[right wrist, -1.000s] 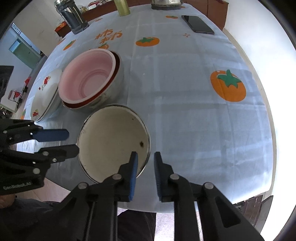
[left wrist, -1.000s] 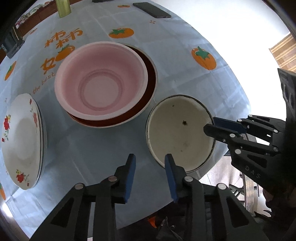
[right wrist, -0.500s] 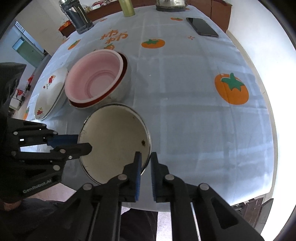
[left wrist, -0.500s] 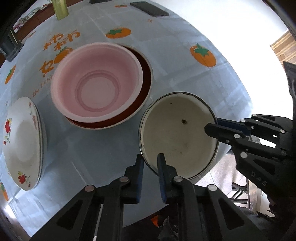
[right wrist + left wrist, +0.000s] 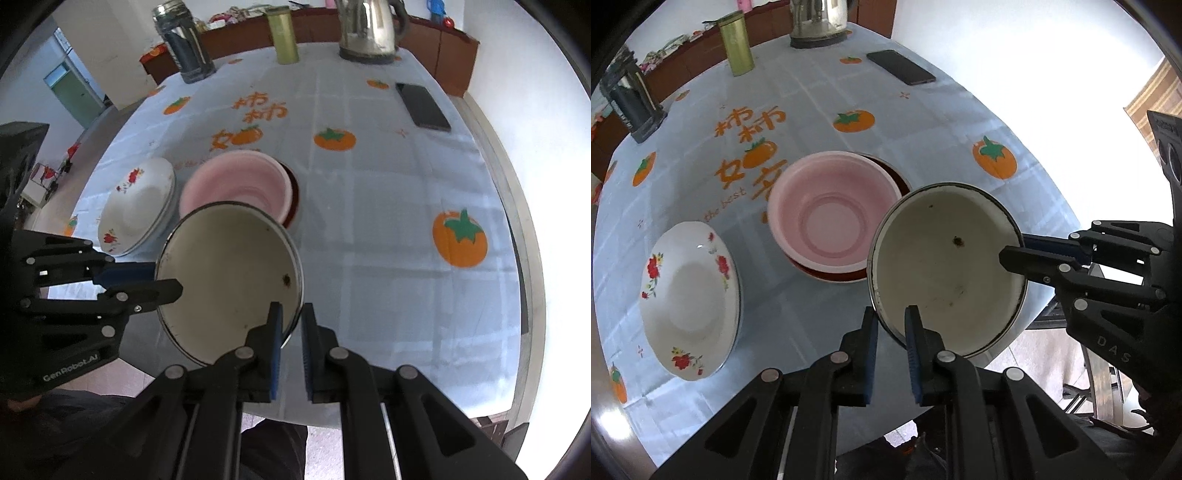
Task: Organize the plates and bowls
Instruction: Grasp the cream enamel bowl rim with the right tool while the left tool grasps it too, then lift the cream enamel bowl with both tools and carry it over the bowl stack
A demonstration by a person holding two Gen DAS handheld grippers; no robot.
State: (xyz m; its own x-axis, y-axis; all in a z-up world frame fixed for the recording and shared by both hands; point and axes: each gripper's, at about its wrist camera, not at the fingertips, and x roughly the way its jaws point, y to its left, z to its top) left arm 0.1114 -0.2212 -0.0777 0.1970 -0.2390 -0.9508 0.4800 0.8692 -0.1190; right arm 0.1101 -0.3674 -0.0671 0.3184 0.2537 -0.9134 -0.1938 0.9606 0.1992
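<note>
A cream enamel bowl (image 5: 945, 266) with a dark rim is held above the table, tilted. My left gripper (image 5: 891, 339) is shut on its near rim. My right gripper (image 5: 291, 332) is shut on the opposite rim of the bowl (image 5: 225, 280). A pink bowl (image 5: 831, 218) sits nested in a red-lined bowl (image 5: 894, 173) on the table just beyond; it also shows in the right wrist view (image 5: 240, 181). A stack of white floral plates (image 5: 687, 299) lies to the left, also in the right wrist view (image 5: 136, 206).
The table has a pale blue persimmon-print cloth (image 5: 388, 221). At the far side stand a steel kettle (image 5: 365, 29), a green canister (image 5: 282, 35), a dark flask (image 5: 183, 44) and a black phone (image 5: 423, 107). The table edge is close beneath my grippers.
Both grippers have closed on the cream bowl's rim and lifted it off the table, toward the pink bowl. More of the far table has come into view.
</note>
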